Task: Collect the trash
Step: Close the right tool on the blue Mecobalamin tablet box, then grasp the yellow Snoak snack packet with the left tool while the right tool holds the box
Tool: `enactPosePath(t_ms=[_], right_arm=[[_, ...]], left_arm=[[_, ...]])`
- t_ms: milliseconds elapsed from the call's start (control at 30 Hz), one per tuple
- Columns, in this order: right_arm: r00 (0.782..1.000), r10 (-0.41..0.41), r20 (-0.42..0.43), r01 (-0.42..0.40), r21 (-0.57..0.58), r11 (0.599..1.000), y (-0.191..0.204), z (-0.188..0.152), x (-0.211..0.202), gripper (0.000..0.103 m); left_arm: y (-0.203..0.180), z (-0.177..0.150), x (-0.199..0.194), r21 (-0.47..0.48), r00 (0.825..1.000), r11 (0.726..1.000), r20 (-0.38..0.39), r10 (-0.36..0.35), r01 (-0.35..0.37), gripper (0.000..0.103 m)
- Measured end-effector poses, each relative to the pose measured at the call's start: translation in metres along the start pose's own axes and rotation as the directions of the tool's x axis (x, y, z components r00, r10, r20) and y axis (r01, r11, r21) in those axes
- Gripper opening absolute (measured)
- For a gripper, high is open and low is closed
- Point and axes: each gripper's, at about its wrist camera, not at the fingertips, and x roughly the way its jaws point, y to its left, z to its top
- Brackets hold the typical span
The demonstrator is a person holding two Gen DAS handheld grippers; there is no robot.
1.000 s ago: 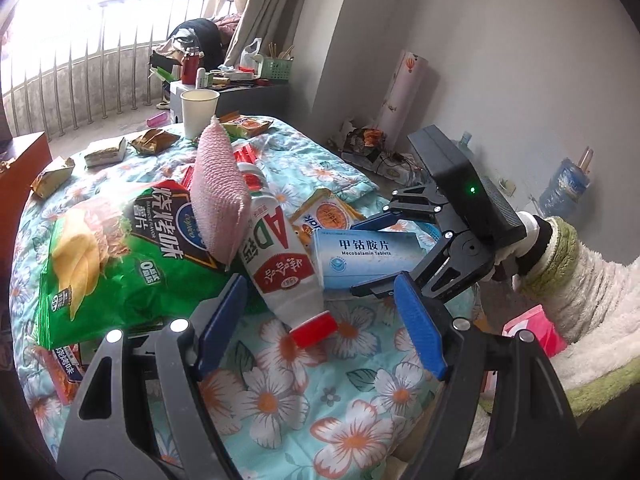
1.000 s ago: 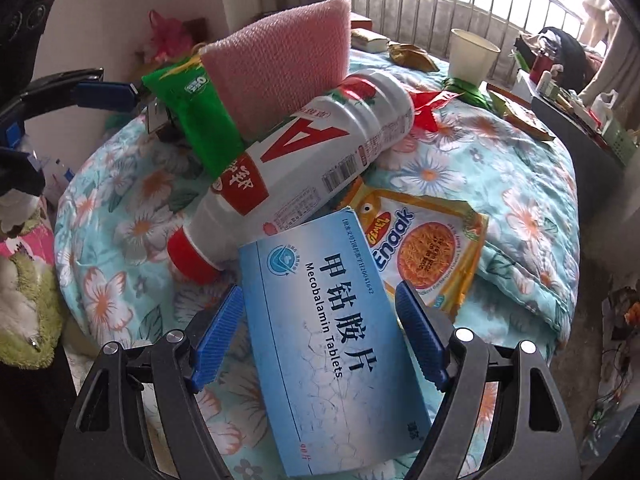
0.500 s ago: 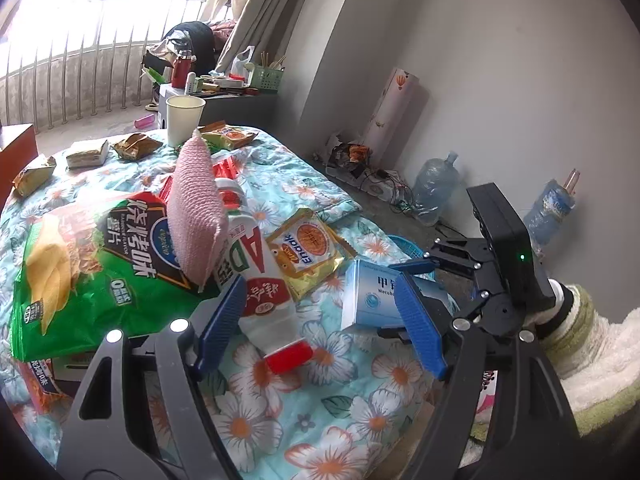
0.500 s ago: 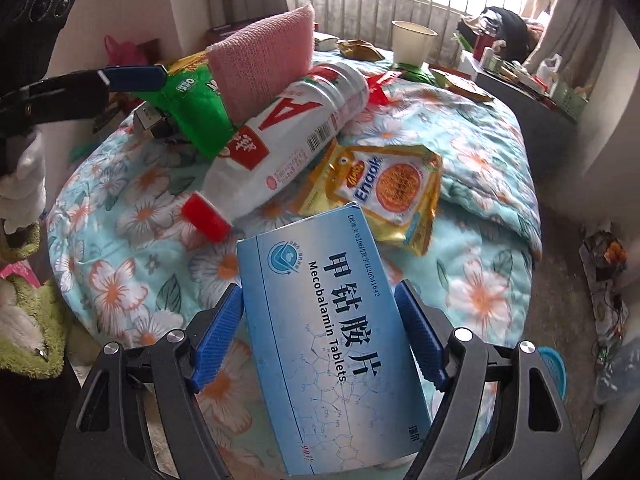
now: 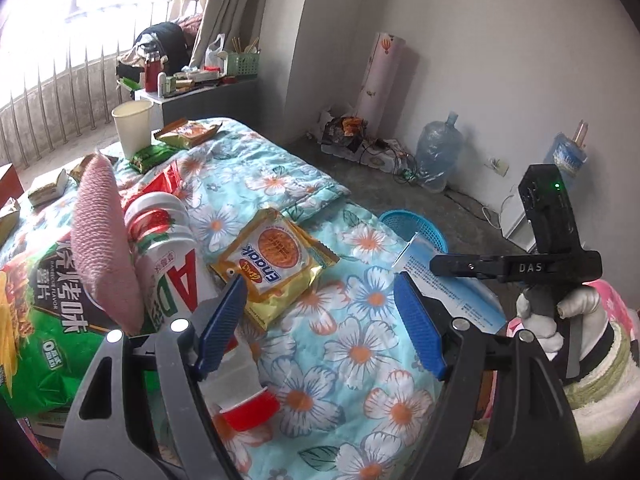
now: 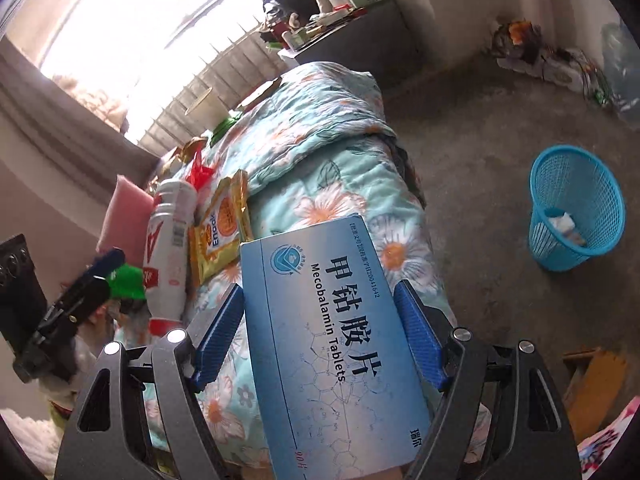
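The flat blue cardboard tablet box [image 6: 336, 344] sat clamped between the ribbed blue pads of the right gripper [image 6: 320, 336], held off the bed's edge, with the round blue mesh bin [image 6: 576, 216] well apart on the concrete floor. A second earlier that box lay over the quilt beside the bottle; since then it had been carried out past the quilt and rolled, so the bin had come into view. In the left wrist view the box [image 5: 448, 280] showed edge-on in front of the bin [image 5: 416, 228]. The left gripper [image 5: 320, 320] hung with jaws wide and nothing between the pads; its jaws had just been closing slightly. Below it lay the floral quilt [image 5: 360, 360], a glossy yellow snack packet [image 5: 276, 260], a white plastic bottle [image 5: 172, 272] with a red cap, and a pink knitted cushion [image 5: 104, 248].
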Motion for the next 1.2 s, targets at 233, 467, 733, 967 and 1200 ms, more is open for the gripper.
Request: enactPosePath(t_ms=[233, 467, 733, 967, 1200], right_arm=[[1.000, 0.022, 0.009, -0.022, 0.007, 1.000, -0.004, -0.009, 0.000, 0.075], [1.000, 0.028, 0.010, -0.028, -0.004, 1.000, -0.004, -0.011, 0.004, 0.075], [0.999, 0.036, 0.009, -0.036, 0.000, 0.999, -0.006, -0.015, 0.006, 0.074], [0.999, 0.046, 0.019, -0.046, 0.009, 0.999, -0.009, -0.016, 0.000, 0.074], [0.999, 0.036, 0.041, -0.037, 0.013, 0.999, -0.010, -0.016, -0.007, 0.074]], left_arm=[[0.022, 0.033, 0.057, -0.245, 0.985, 0.967, -0.141, -0.101, 0.064, 0.061], [0.019, 0.054, 0.112, -0.264, 0.969, 0.963, -0.245, -0.013, -0.054, 0.061], [0.004, 0.052, 0.136, -0.105, 0.938, 0.972, -0.303, 0.171, -0.211, 0.050], [0.006, 0.047, 0.130, -0.093, 0.940, 0.971, -0.285, 0.187, -0.221, 0.017], [0.000, 0.044, 0.108, -0.079, 0.957, 0.975, -0.226, 0.184, -0.206, 0.002]])
